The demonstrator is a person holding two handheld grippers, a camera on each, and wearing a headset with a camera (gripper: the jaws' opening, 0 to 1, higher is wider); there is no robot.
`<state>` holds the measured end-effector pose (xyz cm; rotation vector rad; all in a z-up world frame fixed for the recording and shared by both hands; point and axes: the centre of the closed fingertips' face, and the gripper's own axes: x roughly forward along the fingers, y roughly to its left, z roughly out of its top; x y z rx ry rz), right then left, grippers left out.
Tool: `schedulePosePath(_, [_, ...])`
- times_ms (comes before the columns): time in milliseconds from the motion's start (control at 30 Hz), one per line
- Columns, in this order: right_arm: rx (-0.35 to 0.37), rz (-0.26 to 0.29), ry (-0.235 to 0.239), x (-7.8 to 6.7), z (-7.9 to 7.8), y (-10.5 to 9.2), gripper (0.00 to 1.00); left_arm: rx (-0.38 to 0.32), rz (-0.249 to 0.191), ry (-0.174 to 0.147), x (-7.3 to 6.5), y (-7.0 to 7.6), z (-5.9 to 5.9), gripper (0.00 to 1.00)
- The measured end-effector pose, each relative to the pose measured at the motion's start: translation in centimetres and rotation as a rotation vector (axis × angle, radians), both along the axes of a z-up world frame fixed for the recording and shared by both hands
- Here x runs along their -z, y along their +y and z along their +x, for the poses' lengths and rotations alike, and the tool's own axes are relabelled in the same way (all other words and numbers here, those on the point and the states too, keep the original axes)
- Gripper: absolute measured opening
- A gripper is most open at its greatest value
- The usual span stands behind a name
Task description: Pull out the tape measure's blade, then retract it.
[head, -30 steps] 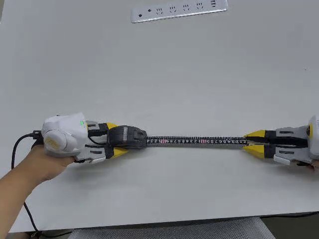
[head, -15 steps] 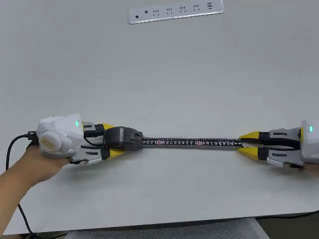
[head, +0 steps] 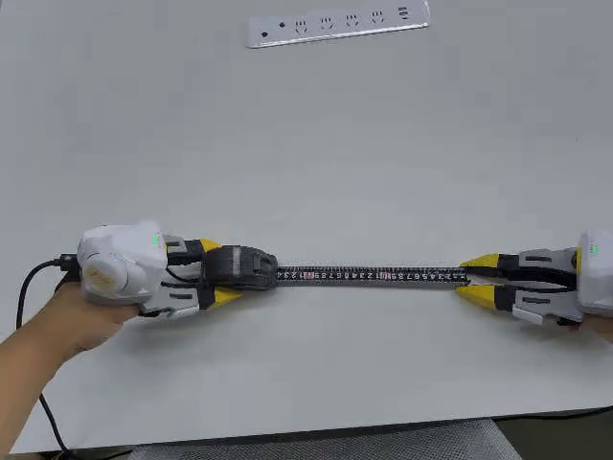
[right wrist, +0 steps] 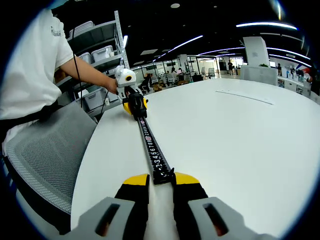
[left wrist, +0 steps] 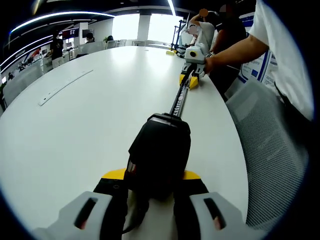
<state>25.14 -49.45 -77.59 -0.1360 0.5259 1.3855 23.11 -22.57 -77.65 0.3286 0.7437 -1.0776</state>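
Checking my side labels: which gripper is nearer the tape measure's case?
Left. The left gripper clamps the case; the right gripper pinches the blade tip, away from it.

Very little differs. Over the last second the whole head view slid slightly left, power strip [head: 337,21] included, which is the camera moving. In the last half second the left tool [head: 220,271] with the tape measure [head: 241,266], the blade [head: 374,275] and the right tool [head: 471,275] drifted a touch rightward on the table [head: 316,144].
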Motion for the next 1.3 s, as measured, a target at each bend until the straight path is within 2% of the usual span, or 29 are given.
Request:
schedulePosePath(233, [0.020,-0.013,0.005,-0.3,0.0,0.1,0.20,-0.012,-0.002,-0.004,0.2,-0.2,-0.1,0.36])
schedulePosePath(333, [0.052,0.020,0.019,-0.8,0.3,0.2,0.19,-0.019,-0.009,-0.007,0.2,-0.3,0.0,0.41])
schedulePosePath(467, [0.056,0.009,0.013,-0.8,0.3,0.1,0.20,-0.024,-0.005,-0.013,0.1,-0.1,0.0,0.43])
schedulePosePath(633, [0.086,0.011,0.008,-1.1,0.4,0.2,0.28,-0.046,-0.013,-0.018,-0.2,0.1,0.1,0.46])
schedulePosePath(1000, [0.120,0.010,0.016,-1.8,-0.2,0.3,0.34,-0.089,-0.028,-0.033,-0.8,0.3,0.3,0.50])
schedulePosePath(1067, [0.134,0.002,0.017,-1.8,-0.2,0.3,0.35,-0.112,-0.045,-0.035,-1.1,0.3,0.4,0.52])
schedulePosePath(1200, [0.150,-0.002,0.007,-1.9,-0.4,0.6,0.38,-0.131,-0.040,-0.040,-1.1,0.5,0.2,0.54])
schedulePosePath(1300, [0.164,-0.008,0.000,-1.9,-0.4,0.9,0.39,-0.154,-0.054,-0.036,-1.3,0.6,-0.1,0.56])
